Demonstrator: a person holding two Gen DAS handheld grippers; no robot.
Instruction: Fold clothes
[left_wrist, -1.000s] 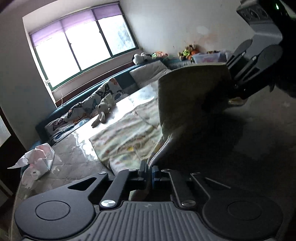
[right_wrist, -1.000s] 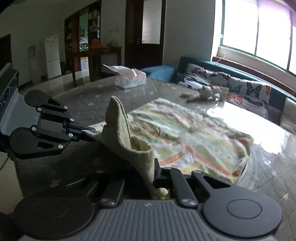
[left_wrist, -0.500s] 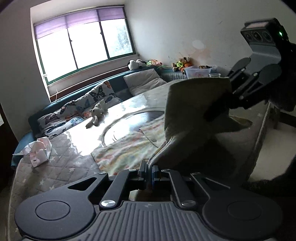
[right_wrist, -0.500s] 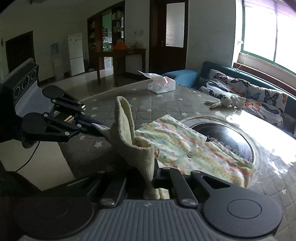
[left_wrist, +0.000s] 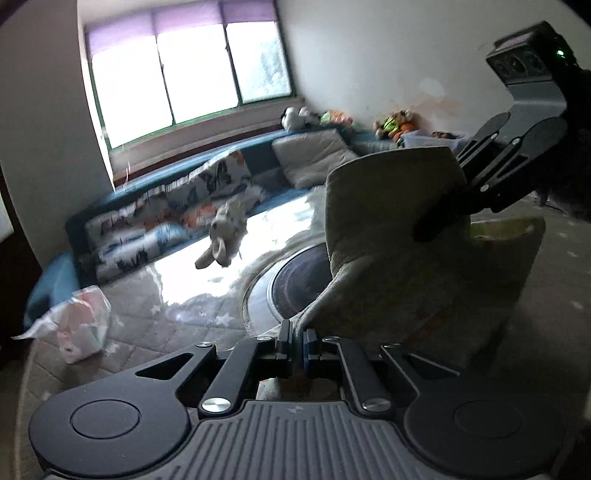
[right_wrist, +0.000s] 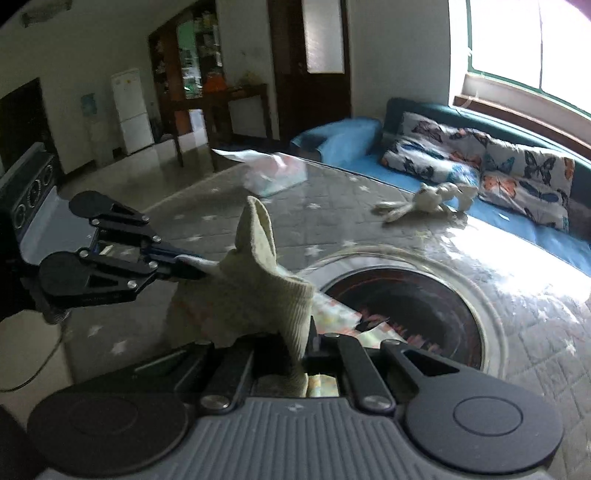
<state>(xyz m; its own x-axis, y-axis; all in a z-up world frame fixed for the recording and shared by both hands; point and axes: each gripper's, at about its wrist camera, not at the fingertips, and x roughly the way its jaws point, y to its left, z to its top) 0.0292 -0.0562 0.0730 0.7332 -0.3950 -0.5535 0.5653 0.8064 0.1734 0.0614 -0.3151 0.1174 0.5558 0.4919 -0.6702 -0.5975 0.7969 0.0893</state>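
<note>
Both claws clamp the same garment (left_wrist: 391, 229) — a cream ribbed piece w/ a printed lining — and hold it up off the worktop (left_wrist: 177, 317).

Left wrist view: the left claw (left_wrist: 296, 345) sits bottom centre, jaws pressed together on a thin edge of the cloth. The fabric rises from there to centre right, where the right claw (left_wrist: 439, 221) reaches in from the upper right and bites its top corner. The cloth hangs slack between the two, printed side showing at right.

Right wrist view: the right claw (right_wrist: 308, 354) at bottom centre is closed on a ribbed cuff of the garment (right_wrist: 258, 291). The left claw (right_wrist: 199, 267) comes in from the left edge, closed on another corner. A peak of fabric stands up at frame centre.

Behind the garment, a round dark inset (right_wrist: 406, 314) w/ a glass rim sits in the quilted worktop (right_wrist: 332, 206). A plush rabbit (right_wrist: 424, 199) lies near the far edge, right of centre; a tissue pack (right_wrist: 273, 173) sits top centre. A sofa (right_wrist: 480, 162) w/ butterfly cushions runs under the window (left_wrist: 184, 70).
</note>
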